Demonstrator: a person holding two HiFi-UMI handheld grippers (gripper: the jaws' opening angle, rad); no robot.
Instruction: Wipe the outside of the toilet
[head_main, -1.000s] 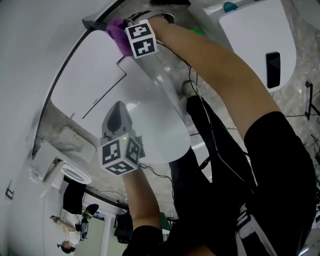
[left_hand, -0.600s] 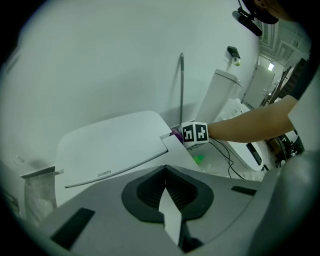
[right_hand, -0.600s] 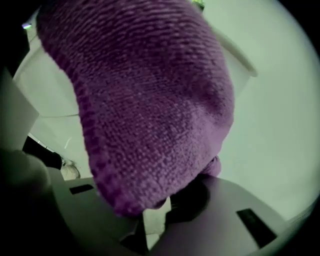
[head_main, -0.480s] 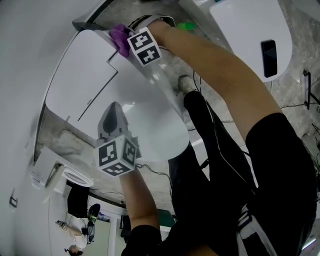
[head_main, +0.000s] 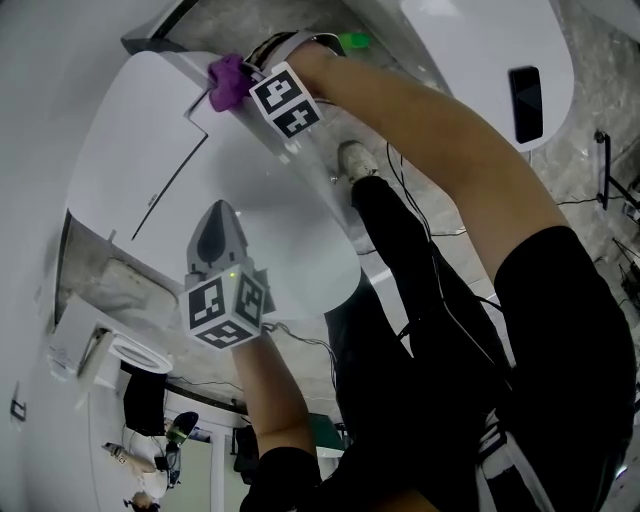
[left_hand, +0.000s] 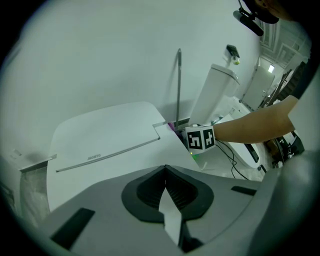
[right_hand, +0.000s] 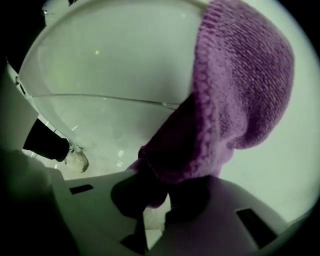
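Note:
The white toilet (head_main: 290, 235) fills the middle of the head view, its tank top (head_main: 130, 150) to the left. My right gripper (head_main: 235, 82) is shut on a purple knitted cloth (head_main: 222, 80), which is pressed against the toilet's outer edge where tank and seat meet. In the right gripper view the purple cloth (right_hand: 235, 90) bulges out of the right gripper (right_hand: 150, 185) against the white toilet surface (right_hand: 110, 65). My left gripper (head_main: 222, 215) hovers above the lid, jaws together and empty. The left gripper (left_hand: 164, 170) faces the tank top (left_hand: 105, 135) and the right gripper's marker cube (left_hand: 201, 138).
A second white toilet (head_main: 490, 60) stands at the upper right with a black panel (head_main: 525, 102) on it. Cables (head_main: 425, 235) and the person's shoe (head_main: 352, 158) lie on the stone floor beside the bowl. A metal pipe (left_hand: 179, 85) runs up the wall behind the tank.
The right gripper has slid the purple cloth along the toilet's edge, away from the tank's back corner. The left gripper has stayed over the lid.

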